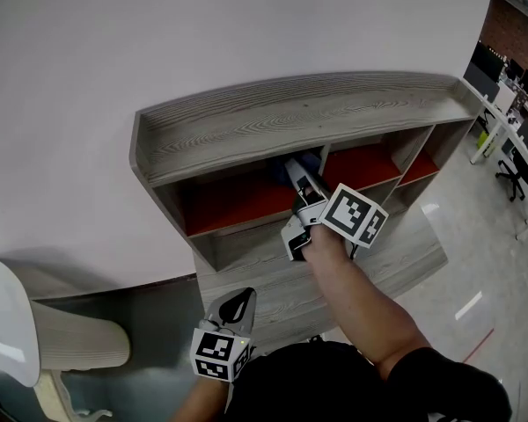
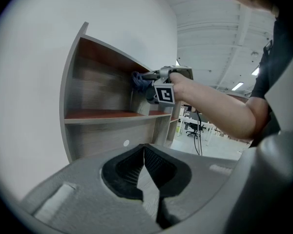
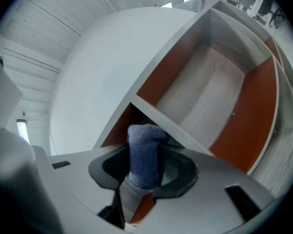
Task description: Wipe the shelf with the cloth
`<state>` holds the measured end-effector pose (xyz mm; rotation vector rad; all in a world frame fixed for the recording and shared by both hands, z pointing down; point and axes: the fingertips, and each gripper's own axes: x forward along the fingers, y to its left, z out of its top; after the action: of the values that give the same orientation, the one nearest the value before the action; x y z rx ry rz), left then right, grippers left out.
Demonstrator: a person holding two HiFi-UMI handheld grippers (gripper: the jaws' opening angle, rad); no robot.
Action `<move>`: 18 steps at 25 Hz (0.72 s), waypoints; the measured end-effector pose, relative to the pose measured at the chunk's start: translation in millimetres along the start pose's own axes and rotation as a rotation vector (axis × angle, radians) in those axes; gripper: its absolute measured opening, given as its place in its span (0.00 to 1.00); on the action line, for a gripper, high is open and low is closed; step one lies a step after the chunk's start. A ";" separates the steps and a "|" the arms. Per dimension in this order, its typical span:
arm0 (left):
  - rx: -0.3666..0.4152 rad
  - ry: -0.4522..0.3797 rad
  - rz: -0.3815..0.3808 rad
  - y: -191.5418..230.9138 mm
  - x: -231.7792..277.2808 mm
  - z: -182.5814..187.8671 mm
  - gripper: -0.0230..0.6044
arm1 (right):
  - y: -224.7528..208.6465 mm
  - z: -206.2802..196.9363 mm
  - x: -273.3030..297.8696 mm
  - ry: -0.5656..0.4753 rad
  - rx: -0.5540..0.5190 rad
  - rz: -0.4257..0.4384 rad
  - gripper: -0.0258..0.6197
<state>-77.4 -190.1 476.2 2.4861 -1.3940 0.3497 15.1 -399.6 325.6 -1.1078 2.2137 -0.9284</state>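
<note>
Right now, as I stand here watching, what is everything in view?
shelf: one, grey wood with red inner panels, against the wall.
cloth: one, blue, inside the shelf's upper row.
wall: one, white, behind the shelf.
chair: one, white, lower left of the head view.
desks: a few, white, far right background; exact count unclear.
office chair: one, black, by the desks.
right gripper: one, grey, closed on the cloth, reaching into the shelf.
left gripper: one, grey, jaws together and empty, held low.
forearm: one, bare below a black sleeve, behind the right gripper.
</note>
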 end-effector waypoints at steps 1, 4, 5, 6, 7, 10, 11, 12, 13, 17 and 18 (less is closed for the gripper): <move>-0.001 -0.001 0.000 0.1 0.1 -0.3 0.05 | 4.2 2.2 0.3 -0.005 -0.010 0.007 0.26; -0.006 -0.003 0.000 -0.1 0.3 -1.0 0.05 | 13.1 7.1 0.2 -0.013 -0.046 0.013 0.26; -0.006 -0.004 0.000 -0.4 0.0 -0.6 0.05 | 14.3 8.4 0.1 -0.013 -0.062 0.007 0.26; -0.005 -0.006 0.000 -0.5 -0.2 0.0 0.05 | 14.9 9.4 0.2 -0.009 -0.084 -0.001 0.26; -0.005 -0.007 0.001 -0.3 -0.4 0.5 0.05 | 15.5 9.9 0.6 -0.003 -0.112 -0.010 0.26; -0.004 -0.007 0.003 1.1 -0.9 1.3 0.05 | 17.6 8.8 1.6 0.018 -0.235 -0.042 0.26; -0.004 -0.007 0.004 1.2 -1.1 1.3 0.05 | 18.2 7.8 1.7 0.026 -0.280 -0.052 0.26; -0.004 -0.007 0.004 1.0 -1.3 1.3 0.05 | 18.7 7.0 1.8 0.033 -0.328 -0.063 0.26; -0.004 -0.008 0.004 0.7 -1.6 1.4 0.05 | 19.1 6.4 1.9 0.041 -0.377 -0.073 0.26; -0.002 -0.009 0.003 -0.6 -2.6 1.7 0.05 | 19.7 6.0 1.1 0.055 -0.581 -0.123 0.26; -0.001 -0.008 0.003 -0.6 -2.6 2.0 0.05 | 19.7 6.5 0.8 0.054 -0.631 -0.137 0.26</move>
<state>-78.0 -188.4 473.4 2.4876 -1.4008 0.3398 9.3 -393.9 306.5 -1.5318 2.5798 -0.2977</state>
